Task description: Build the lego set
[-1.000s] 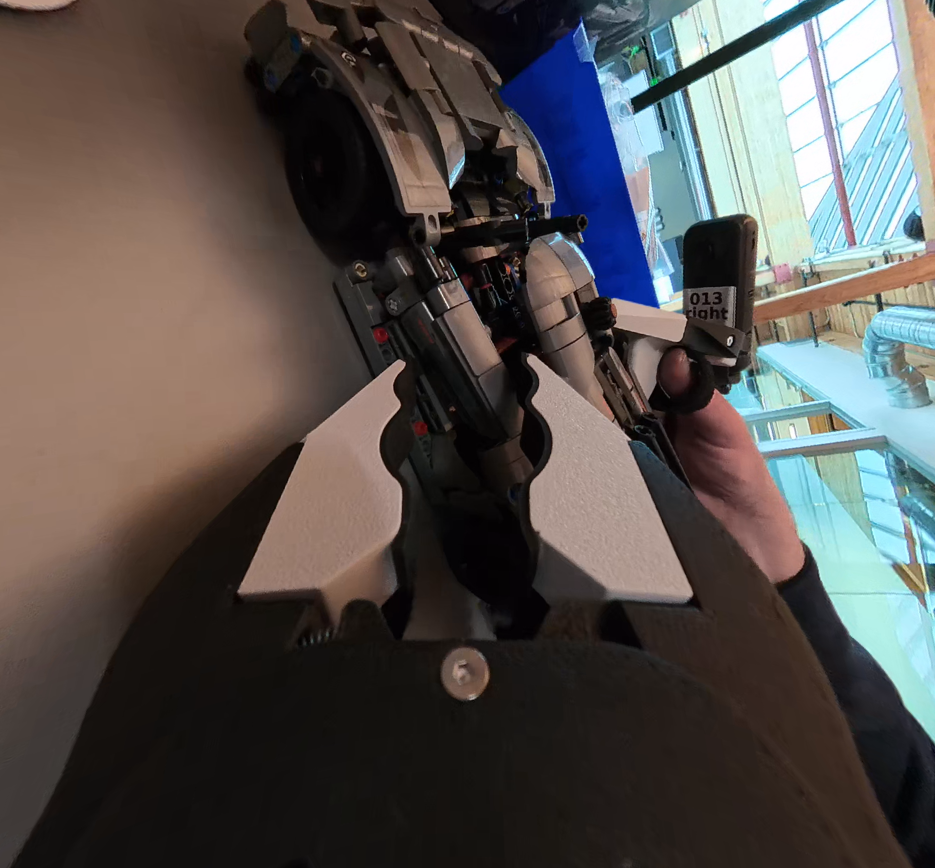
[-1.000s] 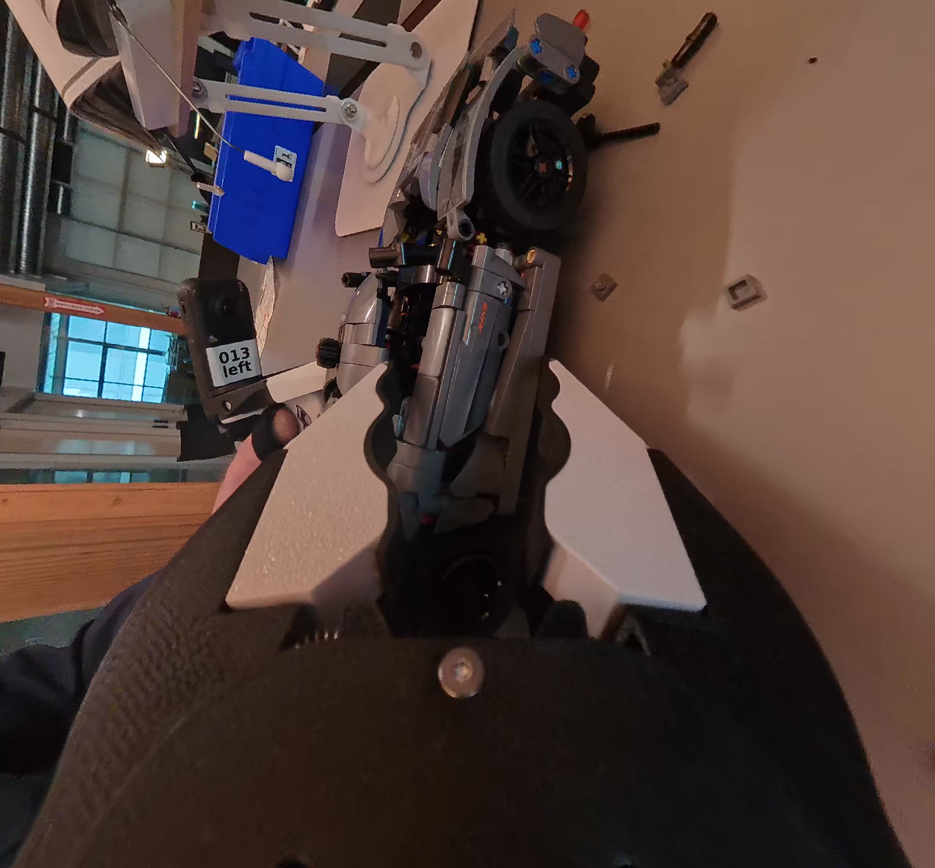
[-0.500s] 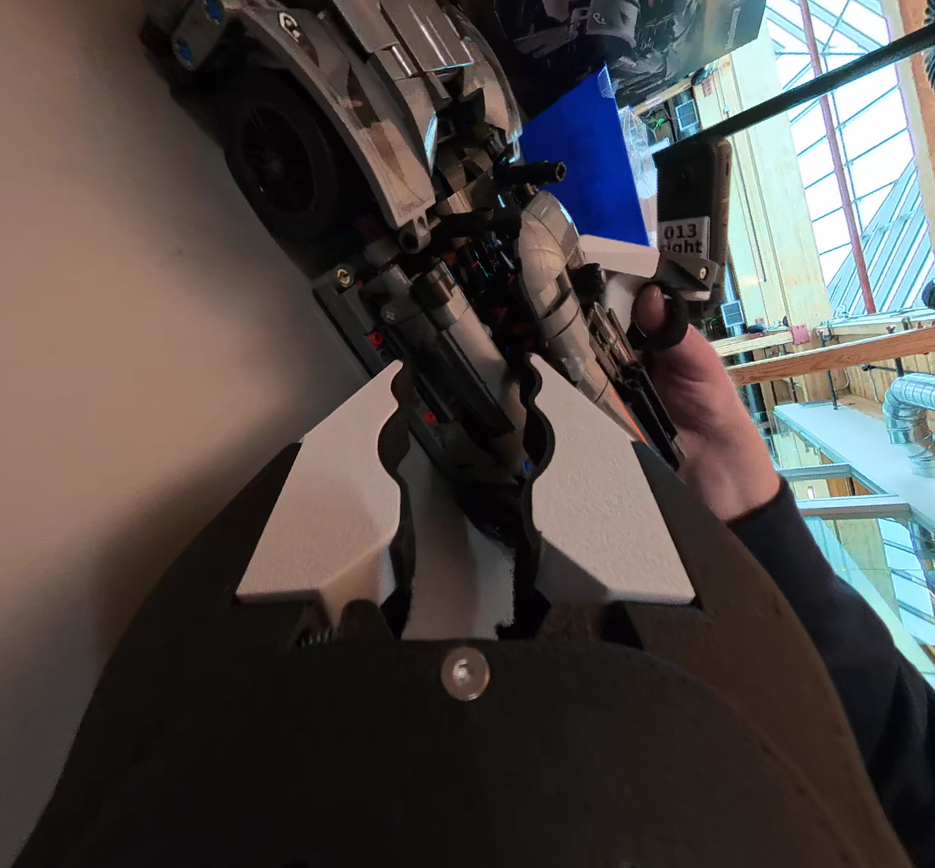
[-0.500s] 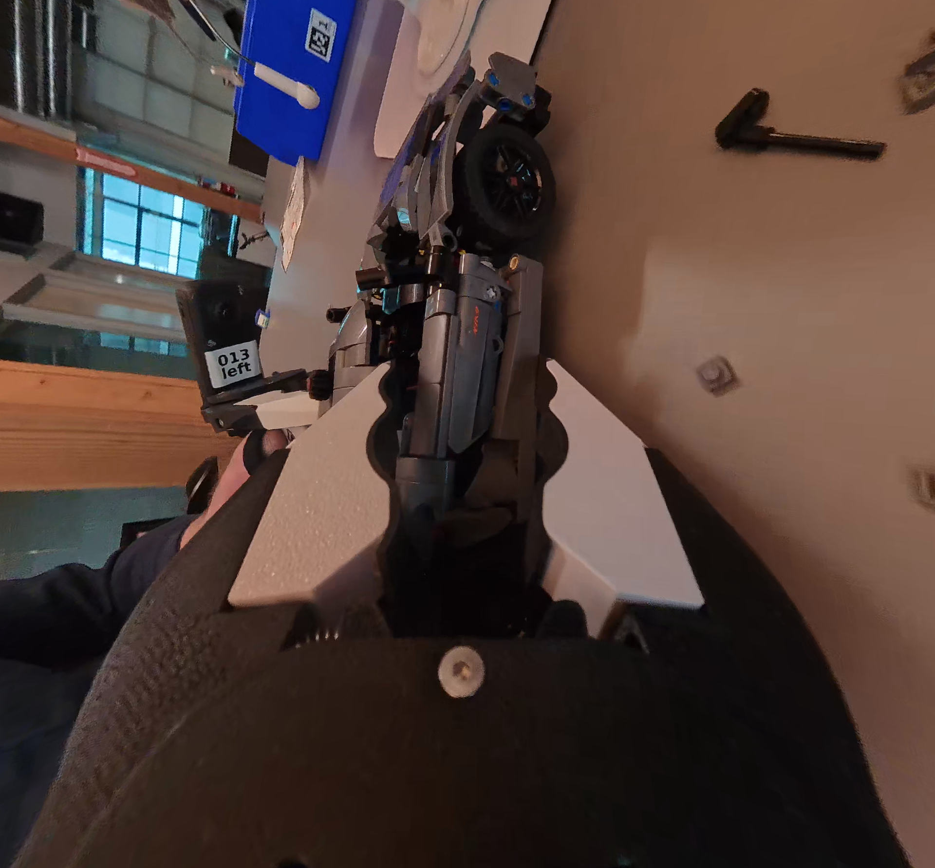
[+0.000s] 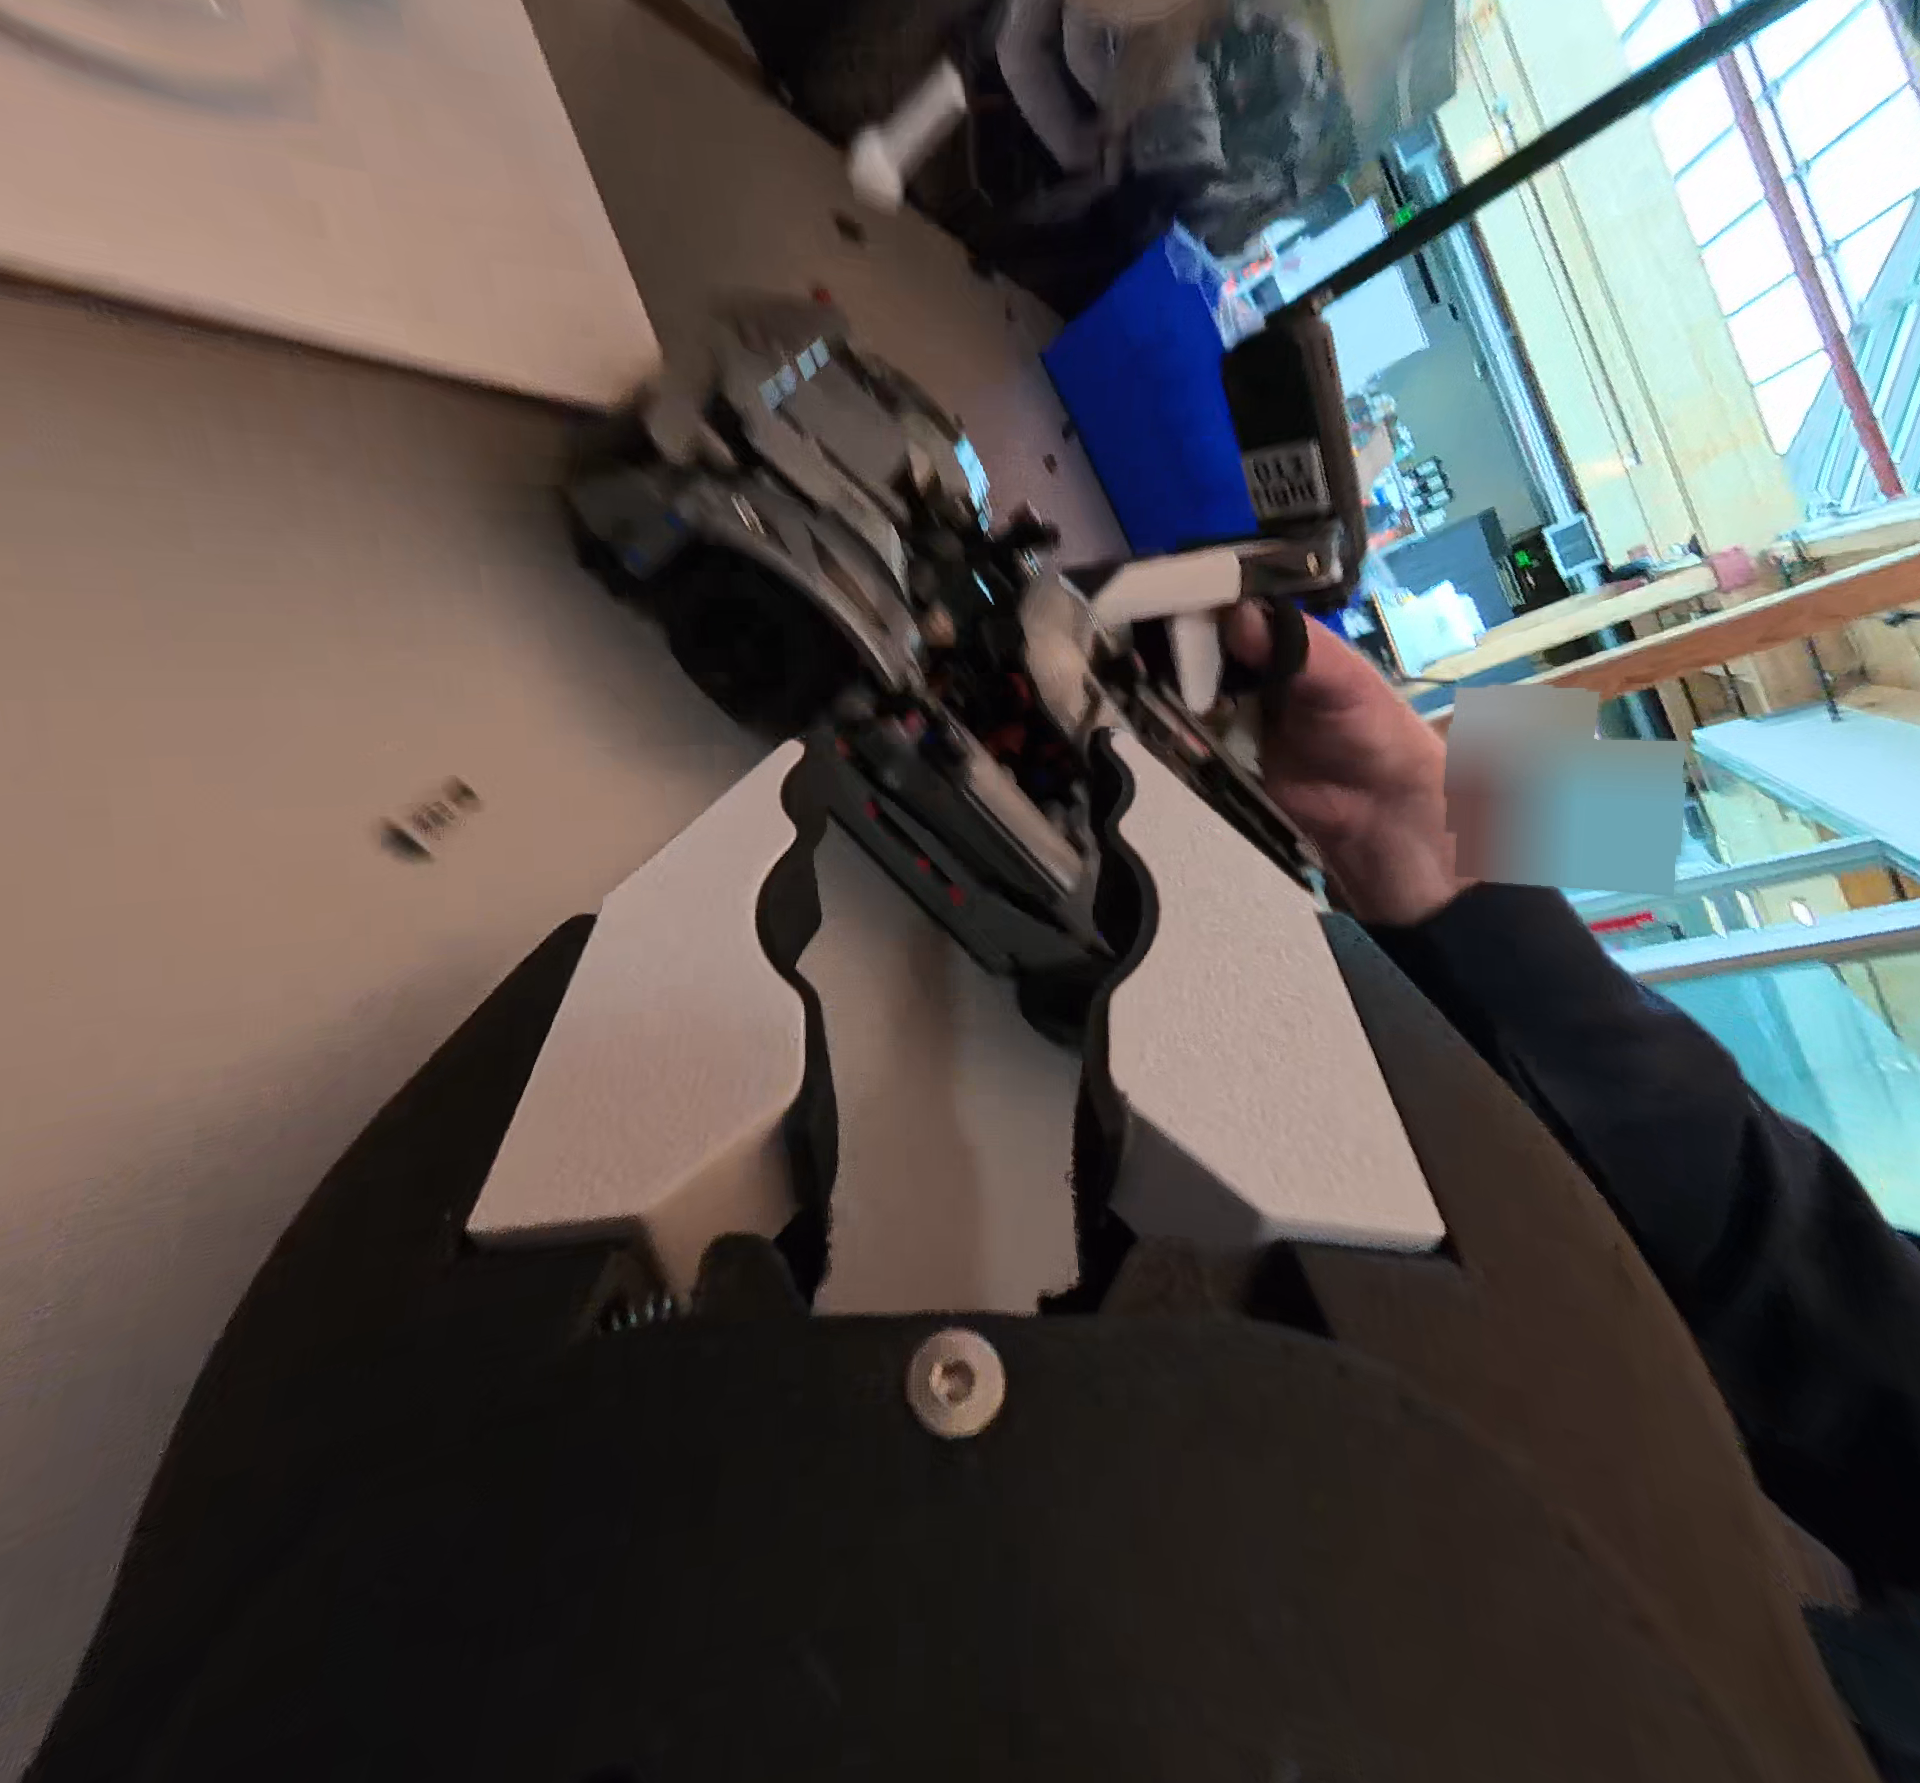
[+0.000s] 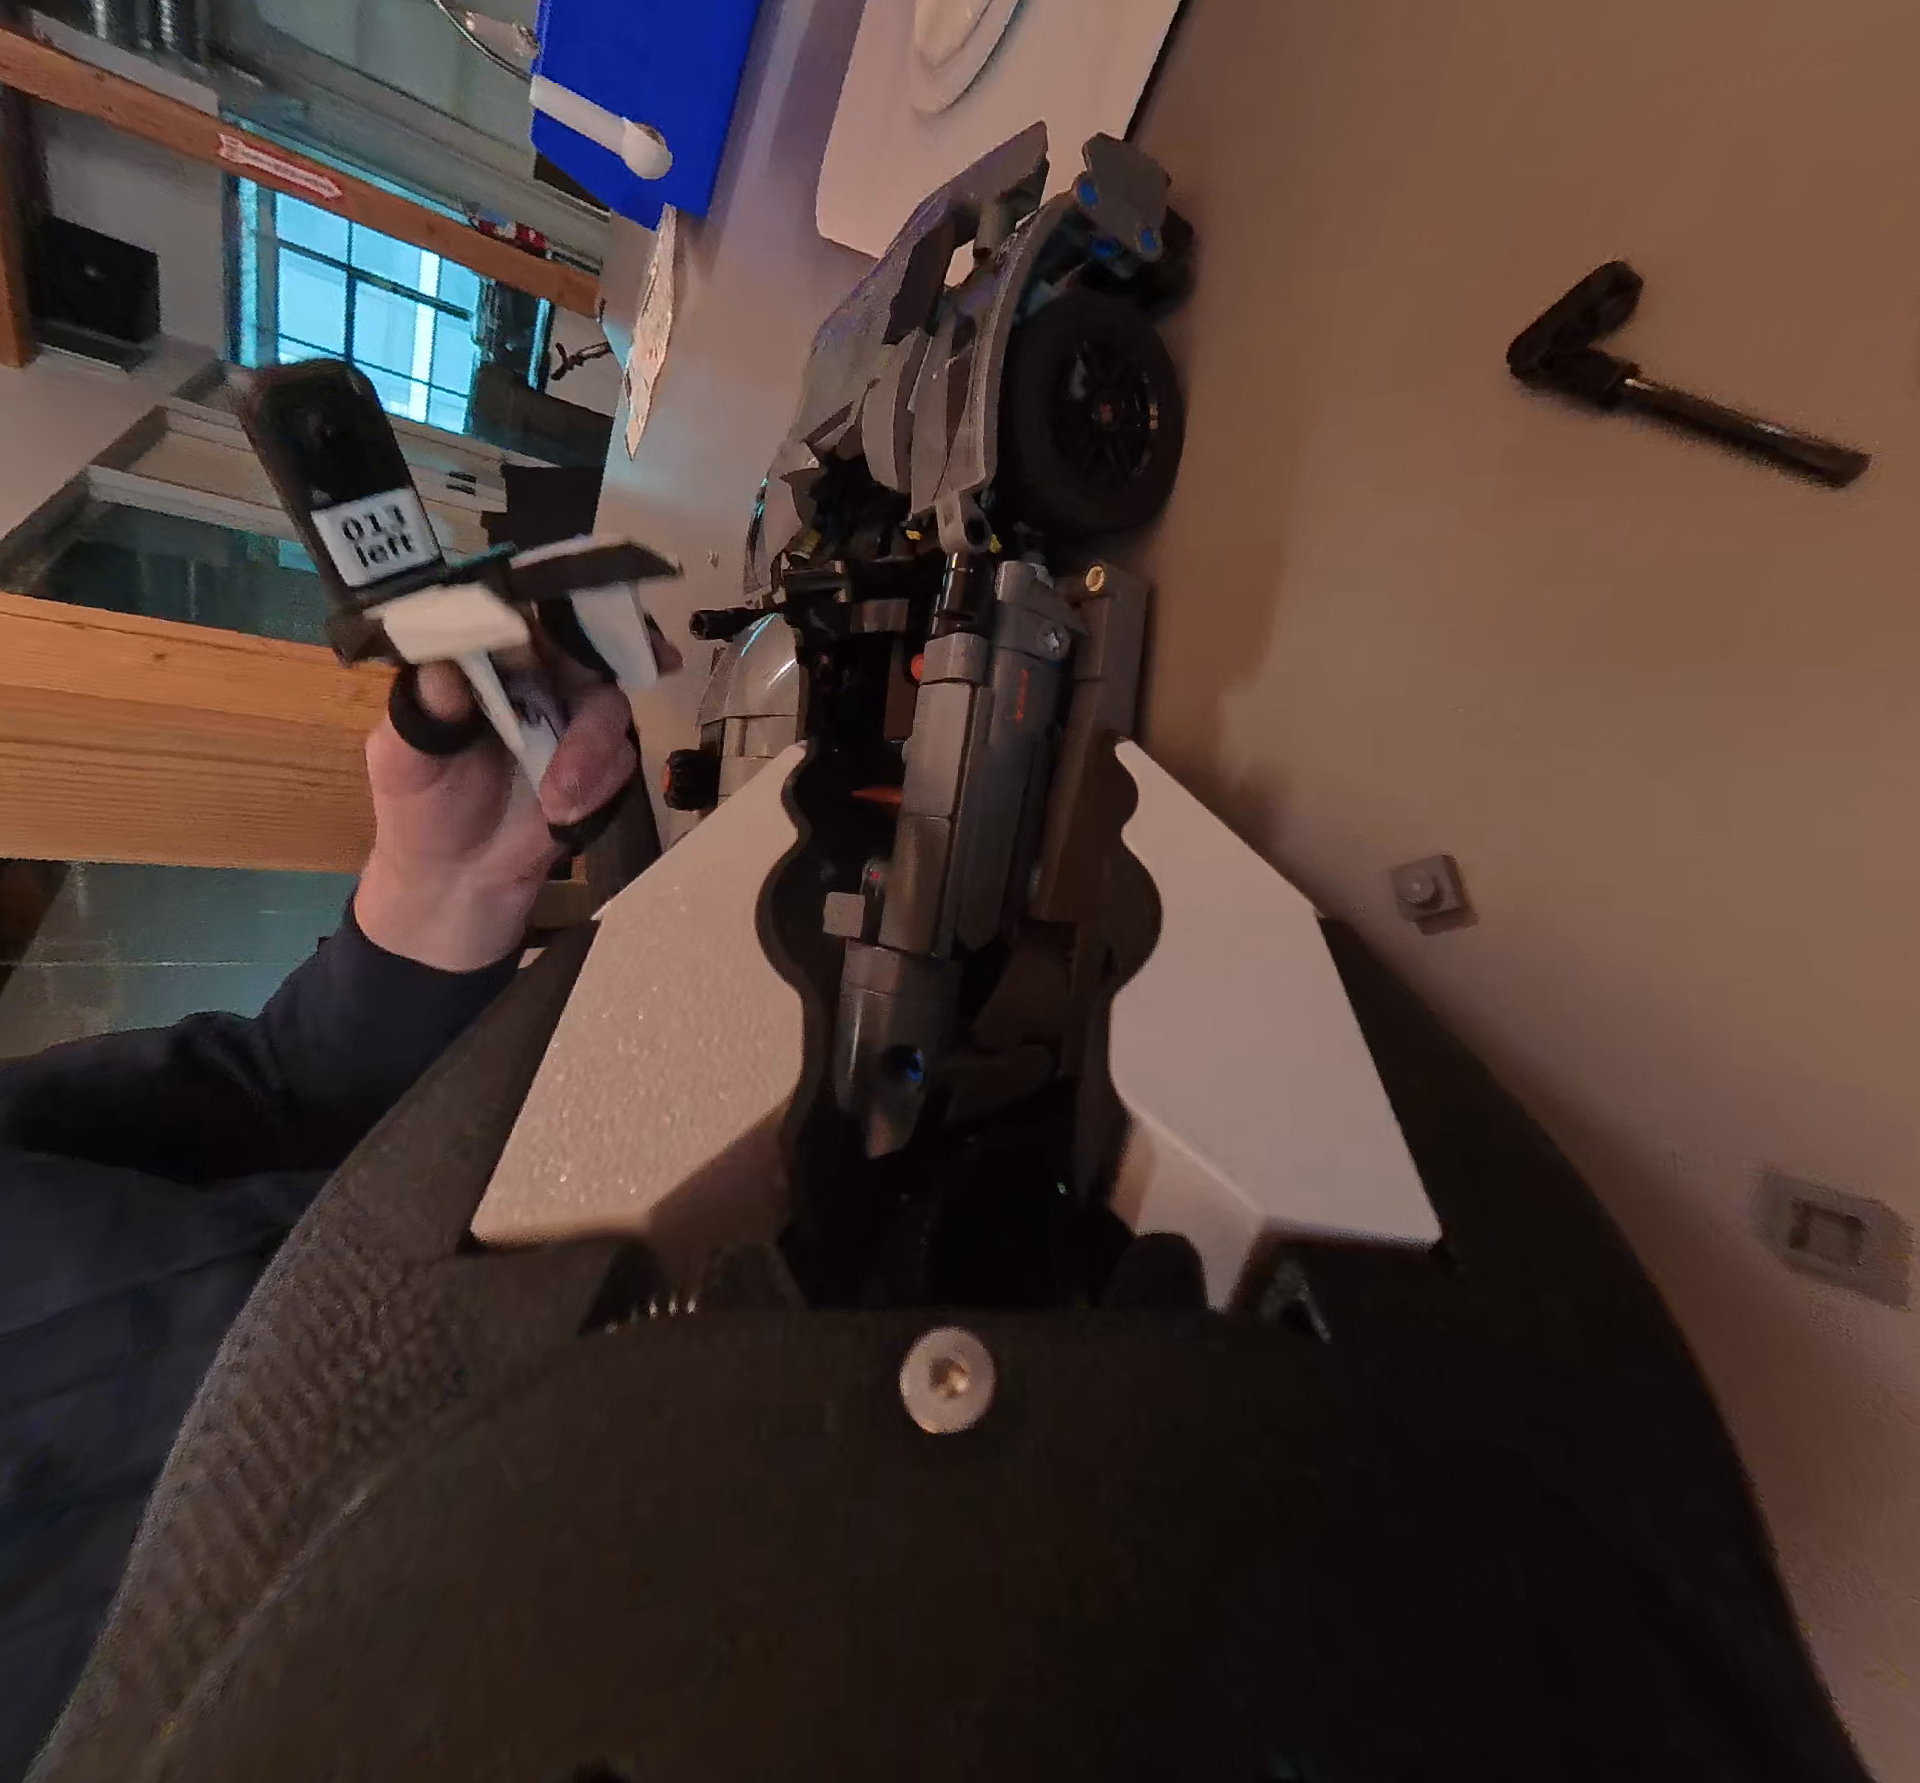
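On left claw (image 6: 613, 611): white label (image 6: 376, 533).

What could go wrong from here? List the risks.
1. The right gripper alone clamps the long grey lego car by one end; the left gripper is open, clear of it: it may pivot or shed panels.
2. The black angled axle piece lies loose nearby; the car could knock it away.

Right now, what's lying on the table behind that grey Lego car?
Beyond the Lego car lie a white board and a blue bin on the table. The car's body hides whatever sits directly behind it. The right gripper clamps the car's near end.
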`<state>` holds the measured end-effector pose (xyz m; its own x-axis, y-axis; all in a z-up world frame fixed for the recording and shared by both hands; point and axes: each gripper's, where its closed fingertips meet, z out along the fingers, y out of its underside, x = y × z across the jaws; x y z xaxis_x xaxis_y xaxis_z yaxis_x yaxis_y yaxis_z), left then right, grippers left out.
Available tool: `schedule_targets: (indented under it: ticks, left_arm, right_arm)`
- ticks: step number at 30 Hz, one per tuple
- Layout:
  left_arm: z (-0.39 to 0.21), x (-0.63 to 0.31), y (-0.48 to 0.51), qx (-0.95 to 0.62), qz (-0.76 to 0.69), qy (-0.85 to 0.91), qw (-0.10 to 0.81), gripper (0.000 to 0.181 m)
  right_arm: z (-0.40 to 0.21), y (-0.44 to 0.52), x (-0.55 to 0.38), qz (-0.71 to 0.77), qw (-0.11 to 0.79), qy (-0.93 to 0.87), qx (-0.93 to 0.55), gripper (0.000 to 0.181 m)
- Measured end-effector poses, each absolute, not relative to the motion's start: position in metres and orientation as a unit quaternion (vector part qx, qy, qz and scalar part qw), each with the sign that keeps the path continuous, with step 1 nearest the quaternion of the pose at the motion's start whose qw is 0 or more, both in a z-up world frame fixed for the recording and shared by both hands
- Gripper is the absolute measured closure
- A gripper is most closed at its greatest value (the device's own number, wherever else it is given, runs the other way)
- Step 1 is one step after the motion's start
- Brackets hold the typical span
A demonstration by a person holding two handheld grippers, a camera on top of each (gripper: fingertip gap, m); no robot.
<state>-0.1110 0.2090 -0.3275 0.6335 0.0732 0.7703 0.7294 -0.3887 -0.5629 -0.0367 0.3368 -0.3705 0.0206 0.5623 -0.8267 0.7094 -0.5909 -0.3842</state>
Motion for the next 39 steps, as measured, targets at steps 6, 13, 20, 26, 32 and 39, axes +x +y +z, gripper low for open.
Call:
schedule_targets:
  ticks: [6, 13, 20, 26, 32, 39]
  left_arm:
    - [-0.350, -0.168, 0.253, -0.790, -0.302, -0.251, 0.471, 0.133]
    - [-0.360, -0.172, 0.286, -0.795, -0.339, -0.220, 0.453, 0.141]
    - [-0.370, -0.163, 0.300, -0.792, -0.405, -0.208, 0.406, 0.148]
    - [-0.370, -0.148, 0.294, -0.785, -0.443, -0.192, 0.388, 0.152]
    - [-0.368, -0.142, 0.285, -0.783, -0.462, -0.191, 0.369, 0.149]
    - [-0.366, -0.143, 0.251, -0.770, -0.495, -0.200, 0.349, 0.151]
  right_arm:
    - [-0.364, 0.348, -0.051, -0.524, 0.030, 0.453, 0.720, 0.127]
    - [-0.377, 0.356, -0.068, -0.484, 0.008, 0.474, 0.735, 0.124]
    - [-0.369, 0.339, -0.081, -0.535, 0.052, 0.469, 0.701, 0.128]
    - [-0.371, 0.330, -0.085, -0.519, 0.054, 0.484, 0.703, 0.115]
    - [-0.370, 0.320, -0.089, -0.508, 0.064, 0.507, 0.694, 0.115]
    - [-0.367, 0.294, -0.098, -0.508, 0.097, 0.549, 0.657, 0.116]
